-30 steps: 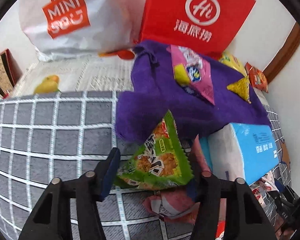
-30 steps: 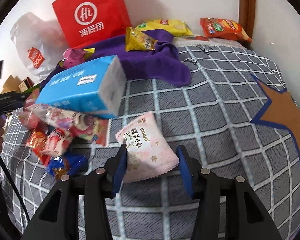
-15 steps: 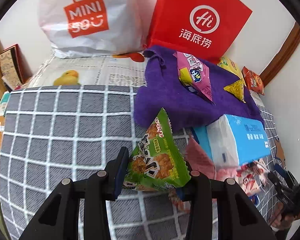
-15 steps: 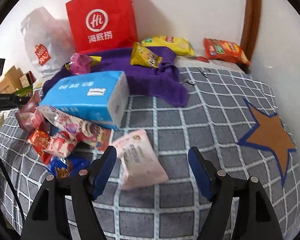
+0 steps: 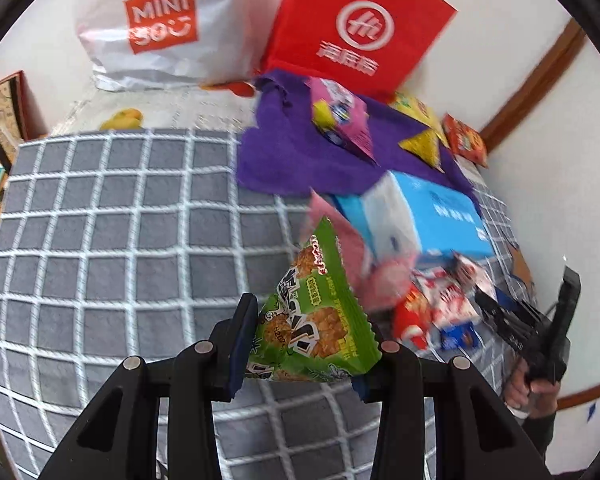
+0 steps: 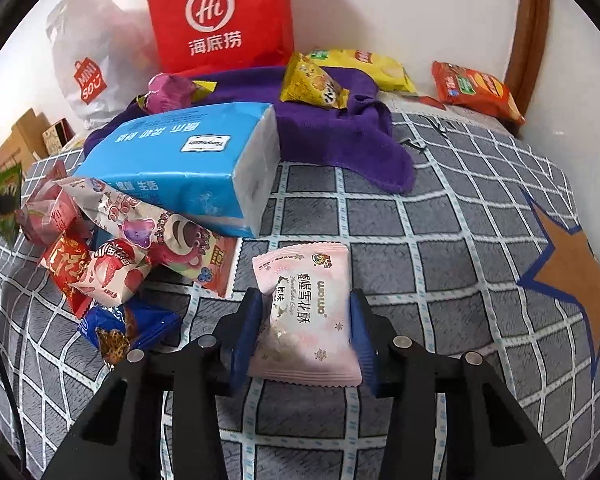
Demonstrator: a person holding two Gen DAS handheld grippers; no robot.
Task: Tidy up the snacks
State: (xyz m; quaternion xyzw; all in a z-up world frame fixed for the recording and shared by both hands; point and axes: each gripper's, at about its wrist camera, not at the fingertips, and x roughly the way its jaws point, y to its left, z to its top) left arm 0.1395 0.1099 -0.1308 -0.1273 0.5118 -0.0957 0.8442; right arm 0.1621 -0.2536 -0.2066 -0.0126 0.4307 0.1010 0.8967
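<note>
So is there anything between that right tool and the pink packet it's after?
Nothing visible. The pink packet already sits between the right tool's blue pads, which have just been closing and now press on both its sides. The nearest clutter, the blue tissue pack and the snack pile, lies off to the left, apart from it.

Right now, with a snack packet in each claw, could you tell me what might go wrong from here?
1. The left claw pinches only the green packet at its lower edge; it could twist or slip.
2. The right claw, its jaws just closing, squeezes the pink packet; the contents might get crushed.
3. The blue tissue pack leans on loose snacks and could slide.
</note>
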